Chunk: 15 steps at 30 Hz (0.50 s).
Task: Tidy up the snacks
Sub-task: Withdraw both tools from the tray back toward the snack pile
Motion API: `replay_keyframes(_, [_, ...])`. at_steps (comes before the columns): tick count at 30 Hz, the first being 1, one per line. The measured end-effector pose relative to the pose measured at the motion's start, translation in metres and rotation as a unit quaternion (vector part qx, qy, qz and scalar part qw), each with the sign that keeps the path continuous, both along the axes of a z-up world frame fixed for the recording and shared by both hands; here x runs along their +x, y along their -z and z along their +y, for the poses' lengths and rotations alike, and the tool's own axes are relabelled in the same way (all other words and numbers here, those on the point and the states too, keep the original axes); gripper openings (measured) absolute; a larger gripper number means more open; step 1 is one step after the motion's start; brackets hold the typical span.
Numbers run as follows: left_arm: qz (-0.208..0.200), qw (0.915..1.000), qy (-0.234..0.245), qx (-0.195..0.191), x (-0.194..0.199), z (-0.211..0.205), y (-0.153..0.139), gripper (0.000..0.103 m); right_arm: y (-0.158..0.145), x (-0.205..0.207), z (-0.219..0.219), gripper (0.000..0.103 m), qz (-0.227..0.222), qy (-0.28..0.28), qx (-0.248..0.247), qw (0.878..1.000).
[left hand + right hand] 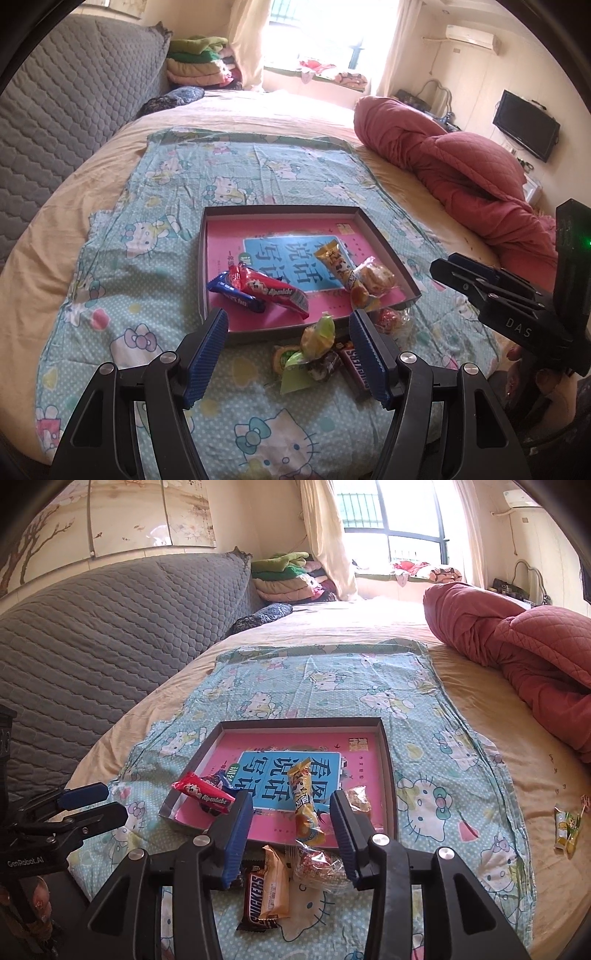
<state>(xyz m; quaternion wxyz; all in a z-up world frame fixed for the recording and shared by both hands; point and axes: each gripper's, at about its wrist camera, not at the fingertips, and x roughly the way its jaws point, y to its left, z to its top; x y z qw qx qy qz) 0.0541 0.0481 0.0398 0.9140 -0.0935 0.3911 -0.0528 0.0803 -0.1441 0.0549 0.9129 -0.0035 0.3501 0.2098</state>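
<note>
Several loose snacks lie bunched before tray on soft bed; left gripper and right gripper both gape empty. Risk: pinching two wrappers together.

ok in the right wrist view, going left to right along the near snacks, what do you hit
Red Alpenliebe pack on the tray's left edge → Snickers bar → orange wrapped bar → clear bag with red candy → far right, small yellow-green packets alone on the beige sheet.

Left claw agape over loose candies — dark tray with red Alpenliebe pack beyond.
</note>
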Motion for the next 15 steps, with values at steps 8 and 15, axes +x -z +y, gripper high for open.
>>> replay_keyframes(8, [0.016, 0.9998, 0.002, 0.012, -0.003, -0.009, 0.007, 0.07, 0.001, -0.009, -0.003, 0.052, -0.017, -0.007, -0.014, 1.0])
replay_keyframes(15, [0.019, 0.9993, 0.014, 0.029, -0.006, -0.022, 0.008, 0.07, 0.004, -0.014, -0.006, 0.052, -0.017, -0.013, -0.019, 1.0])
